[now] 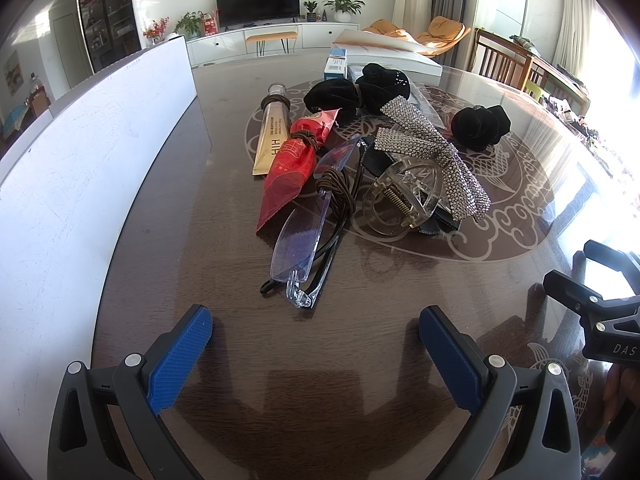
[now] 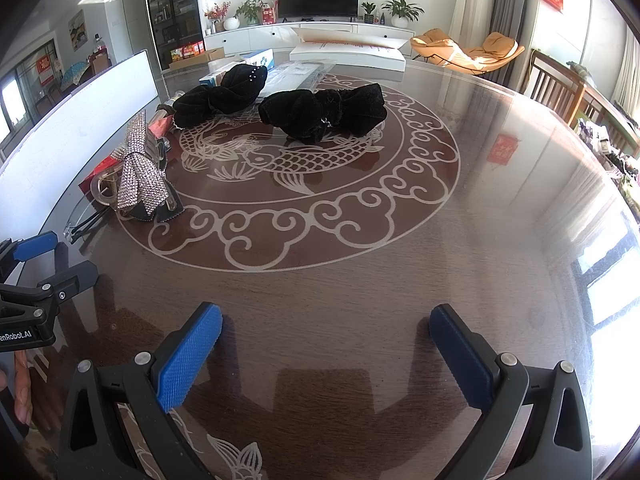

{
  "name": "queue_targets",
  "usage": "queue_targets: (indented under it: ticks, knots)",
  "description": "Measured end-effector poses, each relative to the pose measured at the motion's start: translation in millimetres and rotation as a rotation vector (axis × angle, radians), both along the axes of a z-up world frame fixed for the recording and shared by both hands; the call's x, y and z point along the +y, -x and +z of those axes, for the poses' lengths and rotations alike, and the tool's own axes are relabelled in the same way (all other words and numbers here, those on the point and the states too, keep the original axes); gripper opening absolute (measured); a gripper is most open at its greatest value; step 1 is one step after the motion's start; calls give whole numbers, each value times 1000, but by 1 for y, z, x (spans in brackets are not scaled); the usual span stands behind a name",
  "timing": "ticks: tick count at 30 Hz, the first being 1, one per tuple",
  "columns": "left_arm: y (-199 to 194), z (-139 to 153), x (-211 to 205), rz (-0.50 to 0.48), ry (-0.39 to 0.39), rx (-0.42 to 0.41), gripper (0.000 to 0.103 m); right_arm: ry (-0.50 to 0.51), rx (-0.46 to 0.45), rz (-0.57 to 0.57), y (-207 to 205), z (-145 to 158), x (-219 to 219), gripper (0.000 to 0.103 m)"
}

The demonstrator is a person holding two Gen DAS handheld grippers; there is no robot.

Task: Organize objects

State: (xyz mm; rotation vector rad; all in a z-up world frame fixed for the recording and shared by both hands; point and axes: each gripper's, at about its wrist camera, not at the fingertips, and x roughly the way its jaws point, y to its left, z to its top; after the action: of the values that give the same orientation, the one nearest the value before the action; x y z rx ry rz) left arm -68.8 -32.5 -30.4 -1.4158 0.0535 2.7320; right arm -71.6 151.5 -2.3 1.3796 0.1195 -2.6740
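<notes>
My left gripper (image 1: 316,320) is open and empty just short of clear glasses (image 1: 298,236) wrapped with a brown hair tie (image 1: 334,190). Beyond lie a red packet (image 1: 292,164), a gold tube (image 1: 272,128), a clear claw clip (image 1: 404,200), a rhinestone bow (image 1: 432,148) and two black velvet bows (image 1: 360,90) (image 1: 480,122). My right gripper (image 2: 326,320) is open and empty over bare table, with the black bows (image 2: 324,110) (image 2: 222,96) far ahead and the rhinestone bow (image 2: 140,172) at left.
A white tray wall (image 1: 80,152) runs along the left of the dark glass-topped table (image 2: 480,220). A white box (image 2: 348,54) and blue-white cartons (image 1: 335,65) stand at the far edge. The other gripper shows at each view's side (image 1: 600,312) (image 2: 36,280).
</notes>
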Motion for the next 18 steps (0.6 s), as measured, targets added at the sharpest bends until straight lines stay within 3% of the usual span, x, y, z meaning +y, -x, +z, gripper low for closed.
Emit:
queue_targets:
  ticks: [18]
  knots:
    - [-19, 0, -13, -94, 2, -6, 103, 1, 0, 0, 0, 0, 0, 103]
